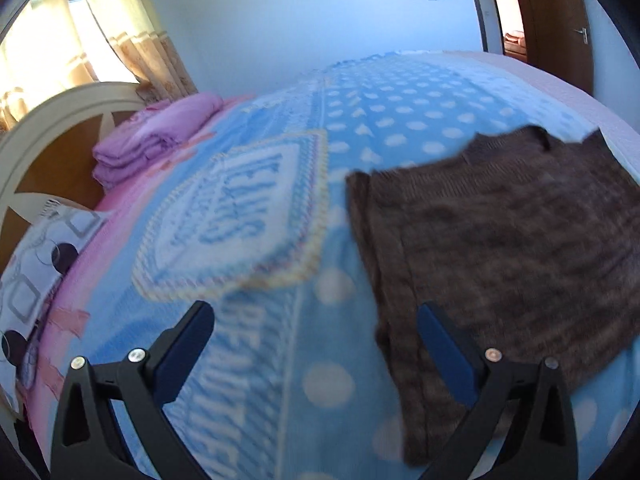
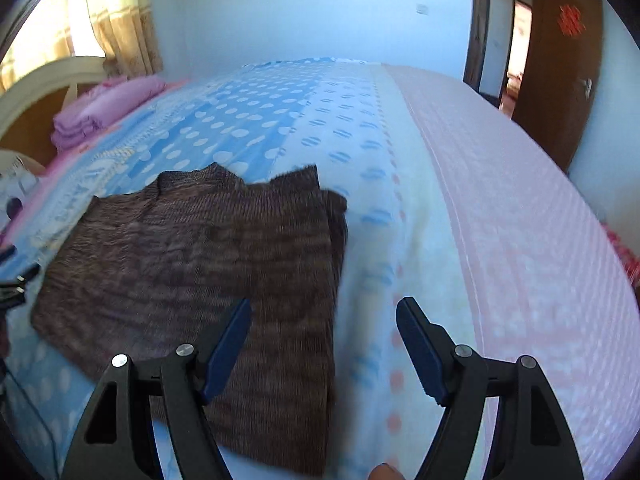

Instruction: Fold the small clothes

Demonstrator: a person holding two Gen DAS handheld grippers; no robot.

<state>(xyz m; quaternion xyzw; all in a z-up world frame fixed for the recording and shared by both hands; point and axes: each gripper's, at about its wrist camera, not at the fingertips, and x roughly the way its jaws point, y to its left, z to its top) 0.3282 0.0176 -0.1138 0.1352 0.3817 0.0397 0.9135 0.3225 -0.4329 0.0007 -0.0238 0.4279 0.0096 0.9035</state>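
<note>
A brown knitted sweater (image 1: 500, 240) lies flat on the blue dotted blanket (image 1: 280, 360), its sides folded in and its collar toward the far side. My left gripper (image 1: 316, 312) hovers open over the sweater's left edge, nothing between its fingers. In the right wrist view the same sweater (image 2: 192, 264) spreads to the left. My right gripper (image 2: 326, 308) stands open above the sweater's right edge, its left finger over the knit and its right finger over the blanket (image 2: 372, 240). A black part of the left gripper (image 2: 16, 280) shows at the left edge.
A stack of folded purple cloth (image 1: 156, 136) sits by the headboard (image 1: 52, 128). A patterned pillow (image 1: 36, 272) lies at the left. The pink sheet (image 2: 520, 220) covers the bed's right side. A brown door (image 2: 560, 68) stands open beyond. A fingertip (image 2: 386, 472) shows at the bottom edge.
</note>
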